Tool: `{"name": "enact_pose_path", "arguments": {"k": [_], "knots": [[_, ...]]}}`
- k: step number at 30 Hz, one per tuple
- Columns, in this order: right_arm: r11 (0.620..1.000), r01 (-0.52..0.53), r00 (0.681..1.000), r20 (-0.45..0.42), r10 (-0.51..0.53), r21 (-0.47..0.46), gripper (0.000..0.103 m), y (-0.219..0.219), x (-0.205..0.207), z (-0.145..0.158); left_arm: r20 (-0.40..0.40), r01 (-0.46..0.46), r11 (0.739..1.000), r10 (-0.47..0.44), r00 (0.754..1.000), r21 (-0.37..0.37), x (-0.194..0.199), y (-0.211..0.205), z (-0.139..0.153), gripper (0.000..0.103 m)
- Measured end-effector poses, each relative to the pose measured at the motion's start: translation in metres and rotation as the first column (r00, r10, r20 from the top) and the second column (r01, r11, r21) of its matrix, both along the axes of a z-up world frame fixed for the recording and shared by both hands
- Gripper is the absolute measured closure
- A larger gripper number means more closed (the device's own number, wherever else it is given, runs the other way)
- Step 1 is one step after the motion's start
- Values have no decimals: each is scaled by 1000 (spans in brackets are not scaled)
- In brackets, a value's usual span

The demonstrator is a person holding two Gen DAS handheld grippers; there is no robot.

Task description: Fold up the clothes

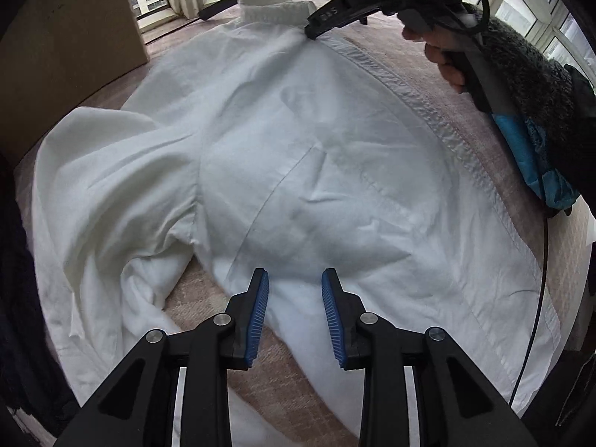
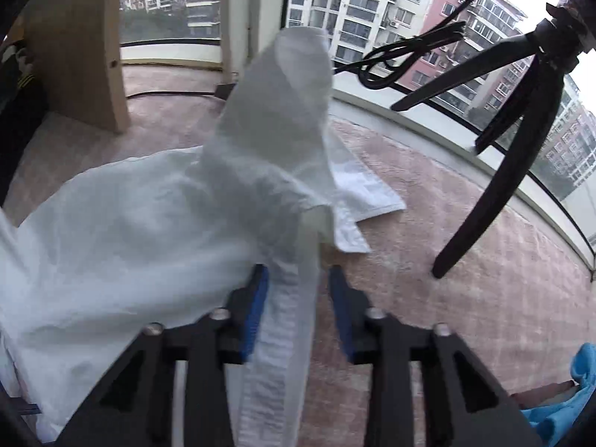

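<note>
Wrinkled white cotton shirt (image 1: pixel 298 156) spread on pink carpeted surface (image 2: pixel 465 260), bare beyond the shirt's hem. Left fingers (image 1: pixel 295 309) spread above the cloth; right fingers (image 2: pixel 298 309) spread, placket between.

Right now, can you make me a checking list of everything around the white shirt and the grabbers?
Surface: pinkish cloth-covered top, bare on the window side.
Job's things: white shirt spread out and wrinkled, collar sticking up.
Clutter: blue cloth at the edge; black tripod standing on the surface.
Grippers: left gripper open over the hem; right gripper open, the shirt's stitched edge loose between its jaws.
Cables: black cable hanging beside the shirt.
Surroundings: windows facing apartment blocks; cardboard box.
</note>
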State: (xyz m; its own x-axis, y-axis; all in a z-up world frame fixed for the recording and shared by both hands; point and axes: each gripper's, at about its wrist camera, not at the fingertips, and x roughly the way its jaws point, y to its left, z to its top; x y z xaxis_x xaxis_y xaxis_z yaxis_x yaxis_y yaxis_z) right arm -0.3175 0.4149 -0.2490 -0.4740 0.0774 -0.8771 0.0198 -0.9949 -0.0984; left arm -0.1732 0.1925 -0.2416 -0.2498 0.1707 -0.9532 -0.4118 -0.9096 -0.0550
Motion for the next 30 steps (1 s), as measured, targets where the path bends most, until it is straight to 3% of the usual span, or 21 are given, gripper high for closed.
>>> {"name": "enact_pose_path", "arguments": {"k": [4,6,8,11,14,18,20,23,25,29,30], "knots": [[994,-67,997,-53,62,-90,62,-7,17,34,-53,-92,995,93,994,23,32,-55,39,75],[982,-142,989,-63,135,-121,62,-22,33,51,-72,-152,988,151,986,-6,59,-91,57,75],[957,-211,977,-74,200,-198,62,-36,48,67,-78,-219,975,215,973,-45,96,-132,68,75],[909,-279,960,-92,264,-308,62,-53,73,90,-54,-279,956,275,960,-93,131,-161,70,74],[881,-323,946,-99,309,-344,62,-70,96,104,-31,-302,942,301,953,-145,157,-163,60,71],[875,-342,940,-107,325,-342,61,-93,139,105,12,-295,951,298,955,-89,188,-146,35,69],[857,-328,943,-81,323,-397,61,-95,157,94,36,-286,954,290,956,-88,197,-130,18,69],[857,-286,954,-39,298,-429,61,-94,179,74,44,-294,954,296,954,-59,200,-113,6,67],[867,-268,958,-22,285,-420,61,-90,192,67,38,-289,956,291,956,-43,197,-104,3,60],[882,-210,974,-9,227,-422,59,-70,214,66,32,-303,945,309,950,-123,183,-96,-8,51],[882,-196,977,-11,212,-429,59,-63,219,68,34,-304,946,309,950,-113,180,-96,-8,53]]}}
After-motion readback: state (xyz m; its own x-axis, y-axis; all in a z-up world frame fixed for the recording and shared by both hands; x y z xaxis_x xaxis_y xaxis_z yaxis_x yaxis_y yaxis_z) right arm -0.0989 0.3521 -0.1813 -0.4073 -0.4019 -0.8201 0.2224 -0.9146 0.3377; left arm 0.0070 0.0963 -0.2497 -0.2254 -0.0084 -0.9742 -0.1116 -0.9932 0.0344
